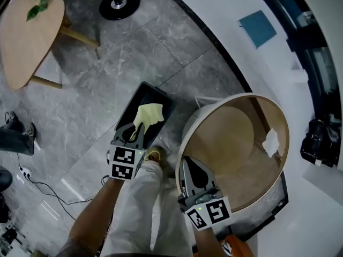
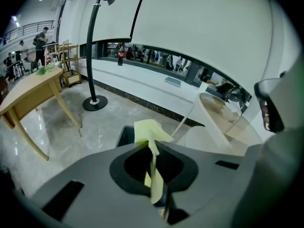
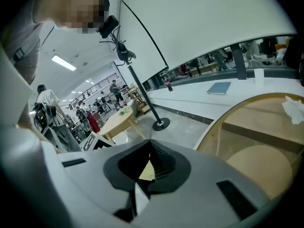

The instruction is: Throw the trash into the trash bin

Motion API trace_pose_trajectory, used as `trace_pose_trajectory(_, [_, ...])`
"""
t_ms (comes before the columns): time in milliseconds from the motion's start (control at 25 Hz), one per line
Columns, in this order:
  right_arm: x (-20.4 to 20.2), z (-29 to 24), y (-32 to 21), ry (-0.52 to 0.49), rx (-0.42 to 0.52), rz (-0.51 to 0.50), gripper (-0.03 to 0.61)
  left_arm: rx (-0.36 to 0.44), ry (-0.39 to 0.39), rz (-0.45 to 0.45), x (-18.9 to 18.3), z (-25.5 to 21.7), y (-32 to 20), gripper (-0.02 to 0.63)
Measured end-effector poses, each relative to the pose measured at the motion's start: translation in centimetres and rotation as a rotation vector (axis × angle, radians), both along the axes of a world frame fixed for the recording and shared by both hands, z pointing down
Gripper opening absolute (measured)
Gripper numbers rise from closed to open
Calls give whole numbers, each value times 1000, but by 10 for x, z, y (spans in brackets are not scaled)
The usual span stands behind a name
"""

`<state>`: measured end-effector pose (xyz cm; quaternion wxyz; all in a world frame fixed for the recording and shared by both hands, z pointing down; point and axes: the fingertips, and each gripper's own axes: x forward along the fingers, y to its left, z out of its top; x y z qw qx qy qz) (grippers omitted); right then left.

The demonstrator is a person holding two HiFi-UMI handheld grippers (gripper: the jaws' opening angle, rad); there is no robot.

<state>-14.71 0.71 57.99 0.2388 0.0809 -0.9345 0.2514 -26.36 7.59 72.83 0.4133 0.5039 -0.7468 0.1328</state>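
Observation:
A crumpled yellow paper (image 1: 148, 114) is pinched in my left gripper (image 1: 140, 127), which is shut on it just above the open black trash bin (image 1: 161, 96) on the grey floor. In the left gripper view the yellow paper (image 2: 150, 133) sticks up between the jaws, with the bin's rim (image 2: 123, 136) right behind. My right gripper (image 1: 186, 162) is shut with nothing in it. It hovers at the near-left rim of the round table (image 1: 214, 106). A white crumpled tissue (image 1: 271, 142) lies on that table's right side; the right gripper view shows this tissue (image 3: 292, 109) too.
A wooden side table (image 1: 27, 36) and a black lamp base (image 1: 119, 4) stand at the far left. A blue book (image 1: 258, 28) lies on the white ledge. A black object (image 1: 320, 142) sits at the right. Cables (image 1: 40, 189) trail on the floor. My own leg and shoe (image 1: 155, 155) are between the grippers.

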Motion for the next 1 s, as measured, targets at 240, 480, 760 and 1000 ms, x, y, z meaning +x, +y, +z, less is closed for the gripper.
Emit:
trace_pose_trajectory(240, [-4, 19, 1, 23, -11, -24, 18, -33, -14, -17, -1, 26, 7, 27])
trace_pose_trajectory(480, [-6, 16, 3, 27, -7, -40, 18, -58, -13, -26, -1, 29, 14, 105])
trace_pose_trajectory(760, [-3, 11, 0, 28, 2, -17, 18, -54, -15, -12, -1, 21, 10, 141])
trace_pose_trajectory(1000, [1, -6, -9, 2, 20, 14, 18, -27, -32, 1, 1, -1, 1, 113])
